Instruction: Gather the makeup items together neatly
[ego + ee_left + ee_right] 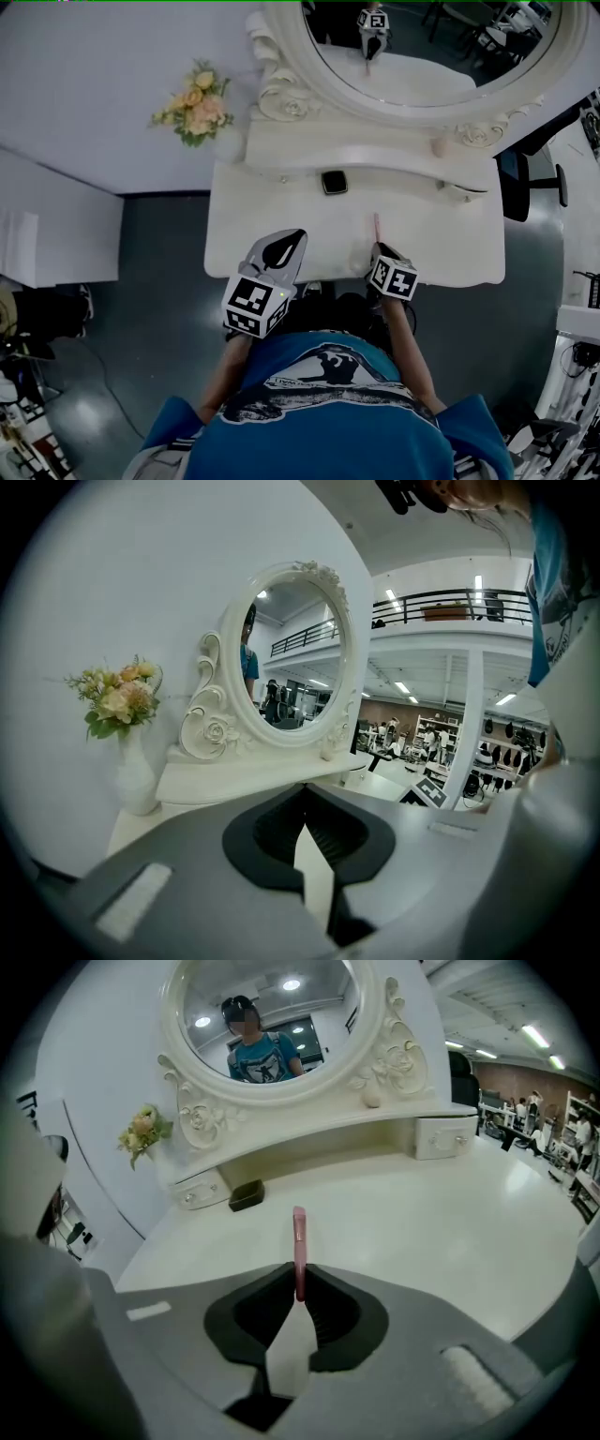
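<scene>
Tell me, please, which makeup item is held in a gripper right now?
The slim pink stick, clamped in the right gripper's jaws; the dark square compact lies free at the back of the vanity top.

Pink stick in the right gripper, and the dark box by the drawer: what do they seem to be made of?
Pink stick: probably plastic, smooth, with a faint sheen along its edge. Dark box: likely hard plastic, black, with a dull sheen on top; too small to be sure.
</scene>
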`<state>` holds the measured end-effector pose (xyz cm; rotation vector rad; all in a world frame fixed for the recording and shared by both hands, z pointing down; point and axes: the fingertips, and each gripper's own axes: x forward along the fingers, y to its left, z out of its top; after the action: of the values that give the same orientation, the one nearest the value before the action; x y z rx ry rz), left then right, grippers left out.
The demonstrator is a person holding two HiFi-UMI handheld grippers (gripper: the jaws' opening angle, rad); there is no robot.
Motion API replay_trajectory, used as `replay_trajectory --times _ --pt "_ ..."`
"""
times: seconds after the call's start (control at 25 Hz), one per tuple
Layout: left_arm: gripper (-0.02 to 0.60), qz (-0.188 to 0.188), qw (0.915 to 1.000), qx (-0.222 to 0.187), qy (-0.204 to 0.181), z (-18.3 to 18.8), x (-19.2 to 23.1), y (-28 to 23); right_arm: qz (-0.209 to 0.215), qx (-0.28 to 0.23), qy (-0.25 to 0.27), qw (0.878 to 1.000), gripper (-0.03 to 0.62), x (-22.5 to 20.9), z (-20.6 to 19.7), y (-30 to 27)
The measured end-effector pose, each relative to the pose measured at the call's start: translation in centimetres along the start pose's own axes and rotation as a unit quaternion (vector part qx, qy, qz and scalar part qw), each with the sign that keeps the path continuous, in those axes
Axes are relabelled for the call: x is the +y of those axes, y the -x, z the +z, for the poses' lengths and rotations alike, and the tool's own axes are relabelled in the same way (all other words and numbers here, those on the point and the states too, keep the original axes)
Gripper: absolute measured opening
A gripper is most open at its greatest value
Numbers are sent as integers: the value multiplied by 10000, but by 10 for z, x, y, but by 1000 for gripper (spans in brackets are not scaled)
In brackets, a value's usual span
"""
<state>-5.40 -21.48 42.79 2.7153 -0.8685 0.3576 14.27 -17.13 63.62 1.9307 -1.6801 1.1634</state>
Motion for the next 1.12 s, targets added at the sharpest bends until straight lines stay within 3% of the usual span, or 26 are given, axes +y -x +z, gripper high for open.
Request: replay_trajectory --times 0.24,0.52,0.72,0.84,1.12 --pt "18 342 9993 -74 150 -3 17 15 317 249 38 9992 38 63 0 -26" --pt "18 590 9978 -55 281 -9 30 28 193 376 44 9991 40 78 -13 -37" --pt "18 646 9974 -5 312 -14 35 29 572 198 -737 9954 41 77 -11 -38" --pt "18 573 9979 32 296 -15 31 28 723 233 -874 9933 48 76 -11 -37" --pt "18 565 9981 3 263 -13 30 25 1381 343 -893 9858 198 91 -9 -31"
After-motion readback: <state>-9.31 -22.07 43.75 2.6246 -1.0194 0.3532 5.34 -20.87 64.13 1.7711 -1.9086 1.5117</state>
